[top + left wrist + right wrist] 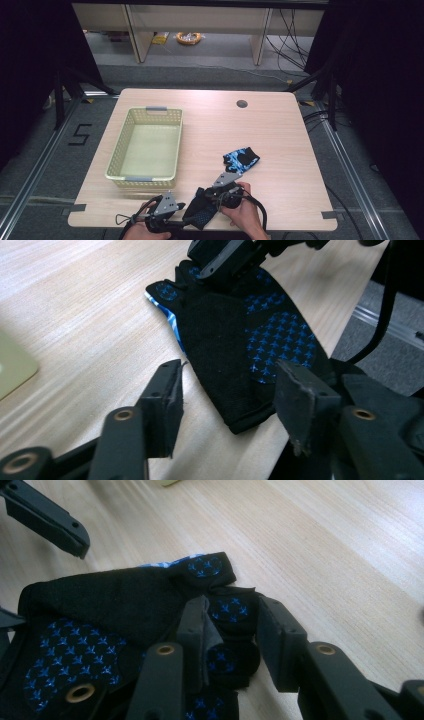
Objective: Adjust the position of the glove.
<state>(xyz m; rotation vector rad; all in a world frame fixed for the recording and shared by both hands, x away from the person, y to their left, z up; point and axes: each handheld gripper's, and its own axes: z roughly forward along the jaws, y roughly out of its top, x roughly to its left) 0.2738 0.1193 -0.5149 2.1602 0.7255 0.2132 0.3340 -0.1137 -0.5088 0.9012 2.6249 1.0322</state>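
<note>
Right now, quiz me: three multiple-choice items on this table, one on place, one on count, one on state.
1. Where is the basket?
A. left part of the table
B. right part
C. on the floor

2. How many gloves lie on the table?
A. one
B. two
C. four

3. How do the left tongs stand?
A. shut on the basket
B. open, straddling the near glove's cuff
C. shut on a cable

Key: 1 A, the high view shows it left of centre. 2 B, one glove lies mid-table, the near glove at the front edge. 3 B, the left gripper view shows a wide gap between the jaws.
</note>
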